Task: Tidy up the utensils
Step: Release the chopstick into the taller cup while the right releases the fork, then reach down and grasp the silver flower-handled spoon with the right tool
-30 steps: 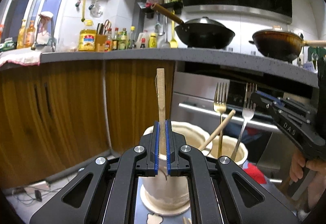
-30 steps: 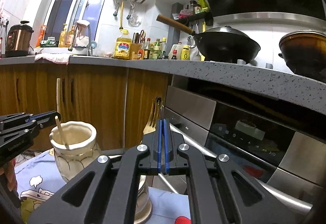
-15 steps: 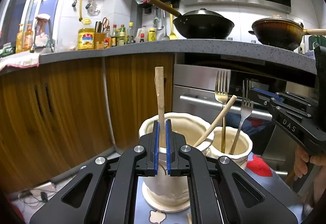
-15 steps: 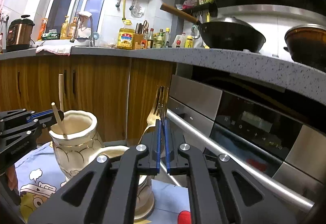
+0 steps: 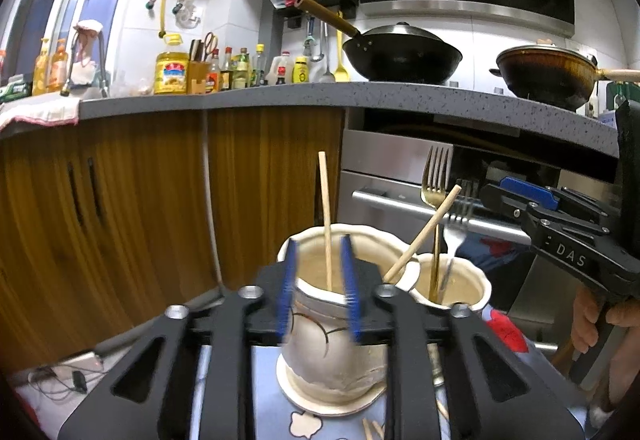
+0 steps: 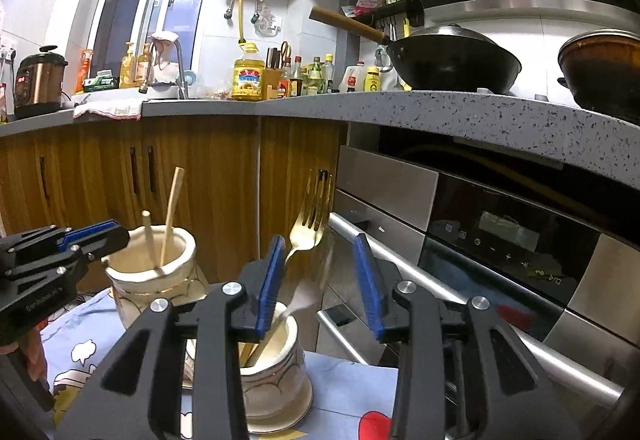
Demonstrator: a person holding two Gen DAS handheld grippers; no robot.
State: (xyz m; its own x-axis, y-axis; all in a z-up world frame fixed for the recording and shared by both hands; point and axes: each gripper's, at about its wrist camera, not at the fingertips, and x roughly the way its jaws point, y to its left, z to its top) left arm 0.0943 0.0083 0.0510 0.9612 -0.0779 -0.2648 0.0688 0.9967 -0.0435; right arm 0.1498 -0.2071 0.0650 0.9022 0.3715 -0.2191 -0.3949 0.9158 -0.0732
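Observation:
Two cream ceramic holders stand on a blue patterned cloth. The near holder [image 5: 336,304] holds two wooden chopsticks [image 5: 326,215]; it also shows in the right wrist view [image 6: 156,280]. My left gripper [image 5: 318,292] is open just above its rim, with one chopstick standing free between the pads. The second holder [image 5: 460,284], also in the right wrist view [image 6: 272,372], holds a gold fork [image 5: 435,199] and a silver fork [image 5: 460,215]. My right gripper [image 6: 320,280] is open above it, and the gold fork [image 6: 308,224] leans free.
Wooden cabinet doors [image 5: 140,207] and a steel oven front [image 6: 460,240] stand close behind the holders, under a grey counter [image 5: 360,95] with woks and bottles. Loose chopsticks [image 5: 372,430] lie on the cloth [image 6: 88,352] by the near holder.
Both grippers have opened. The left let go of the chopstick, which now stands in the near holder. The right let go of the fork, which dropped into the second holder.

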